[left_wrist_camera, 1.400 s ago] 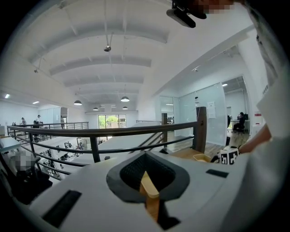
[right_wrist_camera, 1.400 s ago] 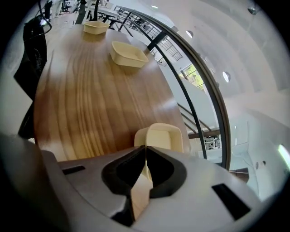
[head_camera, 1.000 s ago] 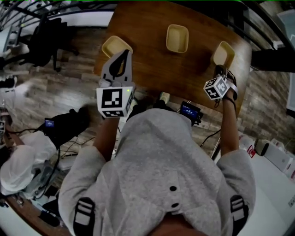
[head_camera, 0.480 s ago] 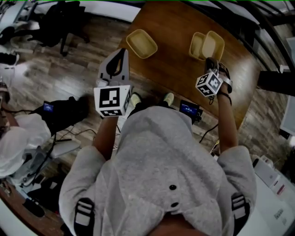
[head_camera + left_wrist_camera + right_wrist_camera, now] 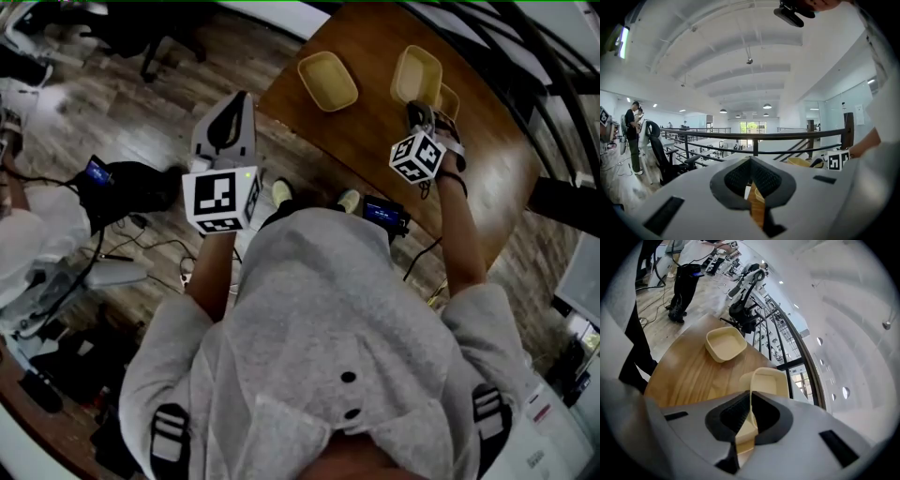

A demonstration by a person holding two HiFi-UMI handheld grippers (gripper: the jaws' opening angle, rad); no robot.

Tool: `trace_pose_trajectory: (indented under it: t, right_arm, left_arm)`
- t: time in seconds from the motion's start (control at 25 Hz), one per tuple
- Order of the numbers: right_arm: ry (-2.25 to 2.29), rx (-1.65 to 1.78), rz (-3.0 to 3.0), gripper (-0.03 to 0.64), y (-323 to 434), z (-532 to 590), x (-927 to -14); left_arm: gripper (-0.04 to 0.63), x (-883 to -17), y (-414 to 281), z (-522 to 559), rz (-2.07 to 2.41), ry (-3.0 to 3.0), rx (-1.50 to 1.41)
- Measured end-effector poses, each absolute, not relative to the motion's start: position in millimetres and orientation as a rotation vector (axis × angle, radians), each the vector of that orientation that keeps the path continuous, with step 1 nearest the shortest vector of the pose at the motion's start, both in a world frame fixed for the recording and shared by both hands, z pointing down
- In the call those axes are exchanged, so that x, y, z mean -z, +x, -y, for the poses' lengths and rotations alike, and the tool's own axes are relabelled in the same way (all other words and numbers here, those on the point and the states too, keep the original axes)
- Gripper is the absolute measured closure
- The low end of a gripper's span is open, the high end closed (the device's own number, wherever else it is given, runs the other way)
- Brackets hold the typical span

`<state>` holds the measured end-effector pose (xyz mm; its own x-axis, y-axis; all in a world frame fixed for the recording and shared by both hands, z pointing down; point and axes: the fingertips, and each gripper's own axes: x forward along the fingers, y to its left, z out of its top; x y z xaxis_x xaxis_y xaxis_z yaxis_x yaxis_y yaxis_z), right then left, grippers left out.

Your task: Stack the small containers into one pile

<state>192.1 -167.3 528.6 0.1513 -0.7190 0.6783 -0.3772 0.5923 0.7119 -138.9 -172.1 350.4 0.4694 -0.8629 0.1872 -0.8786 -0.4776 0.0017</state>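
Right tool (image 5: 750, 413) clamps the held container (image 5: 416, 75) by its wall, upper right over the bench (image 5: 375, 159). The second container (image 5: 451, 99) sits just lower-right (nesting target, we judge). Left tool (image 5: 751, 164) is closed and empty.

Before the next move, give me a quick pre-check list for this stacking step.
1. Grip of right tool: ok, shut on the wall of the held container.
2. Alignment of held container over second container: cannot tell; they overlap in the head view, offset sideways.
3. Path clear of third container: ok, it stands apart on the table.
4. Status of left tool: ok, shut, empty, away from the containers.
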Motion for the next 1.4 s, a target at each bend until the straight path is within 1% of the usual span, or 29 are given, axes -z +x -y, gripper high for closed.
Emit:
trace_pose_trajectory:
  t: [0.32, 0.68, 1.04, 1.4]
  right_arm:
    - [0.837, 0.439, 1.564, 0.589, 124, 203, -538]
    - [0.654, 0.543, 1.663, 0.589, 71, 202, -555]
    - [0.478, 0.649, 1.736, 0.589, 32, 193, -573]
    - [0.353, 0.735, 1.724, 0.589, 28, 180, -593]
  left_arm:
    - [0.581, -357, -196, 161, 1.767, 2.443, -0.228]
    - [0.581, -363, -225, 123, 1.920, 2.279, -0.257]
    - [0.581, -364, -234, 101, 2.028, 2.165, -0.276]
    - [0.581, -363, -224, 97, 2.049, 2.149, -0.301]
